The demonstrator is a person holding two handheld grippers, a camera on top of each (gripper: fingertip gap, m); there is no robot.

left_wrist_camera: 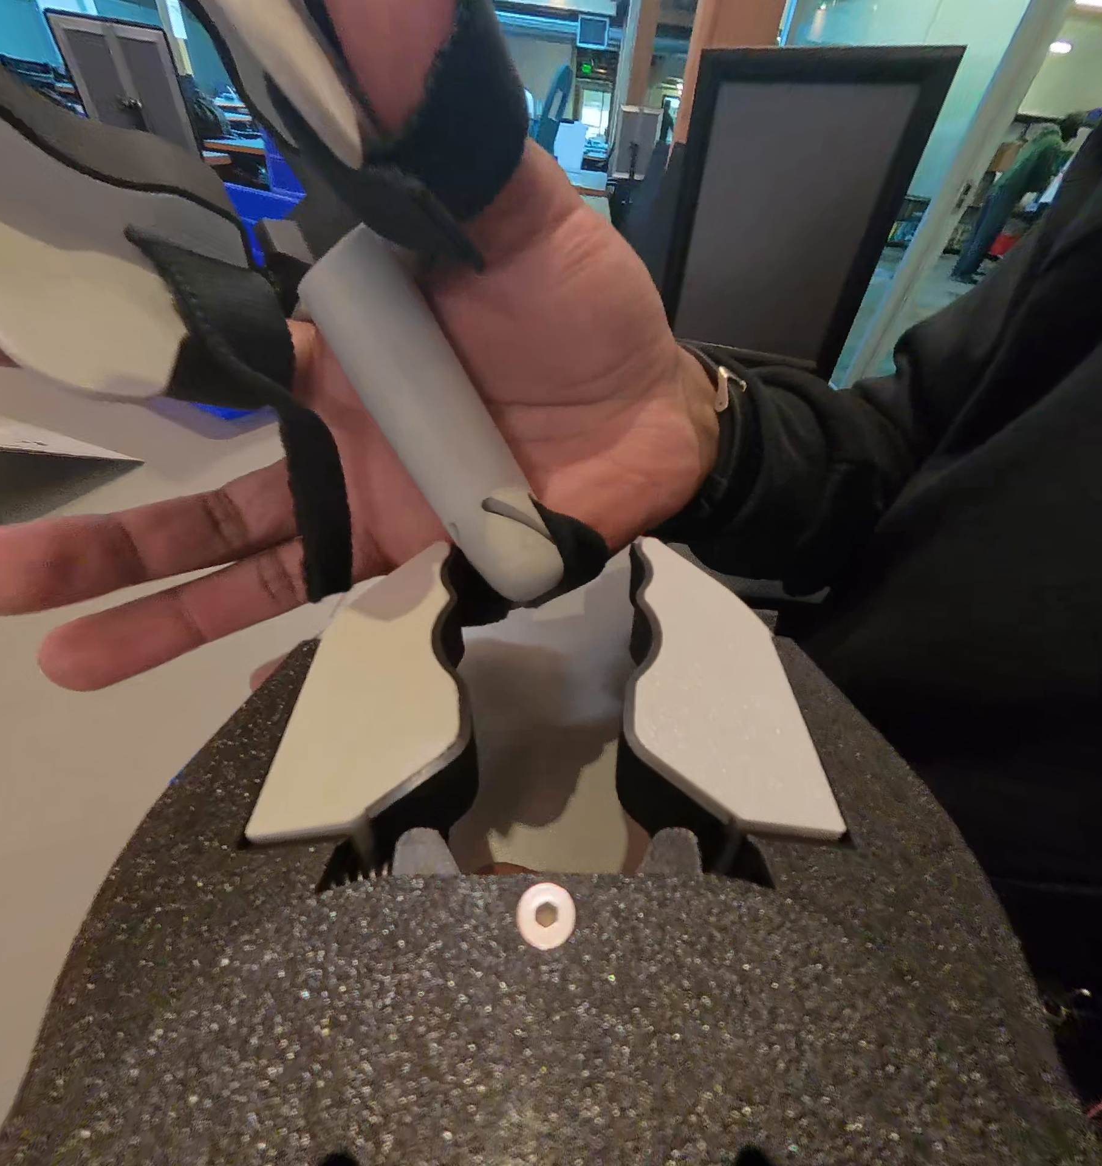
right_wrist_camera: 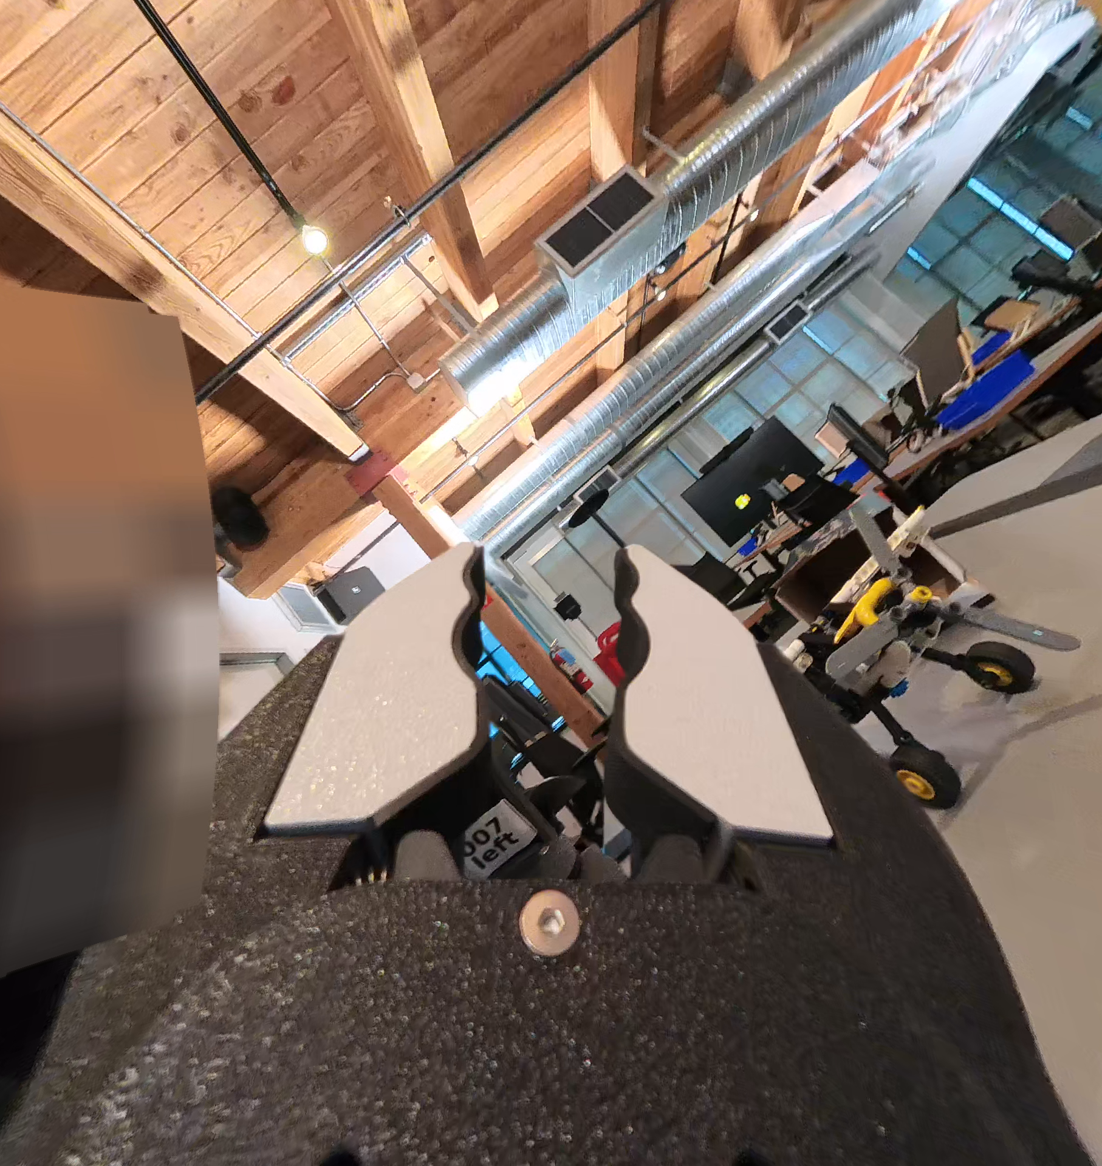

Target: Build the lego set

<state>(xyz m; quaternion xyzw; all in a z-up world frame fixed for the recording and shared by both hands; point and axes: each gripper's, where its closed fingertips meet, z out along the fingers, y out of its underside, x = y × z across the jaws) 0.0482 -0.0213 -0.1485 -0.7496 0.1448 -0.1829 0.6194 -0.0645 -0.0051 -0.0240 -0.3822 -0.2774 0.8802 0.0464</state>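
Hovering with jaws apart, the left tool [left_wrist_camera: 539, 555] nears a rigid grey handle [left_wrist_camera: 422, 410] strapped to a hand [left_wrist_camera: 536, 378]; the right tool [right_wrist_camera: 548, 561] gapes, empty, at the ceiling [right_wrist_camera: 220, 94].

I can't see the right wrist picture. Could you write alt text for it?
A two-finger gripper with grey fingers stands open and empty, tilted up toward a wooden ceiling with silver ducts. To its right a toy plane of building pieces, with yellow-hubbed wheels, stands on a grey table.
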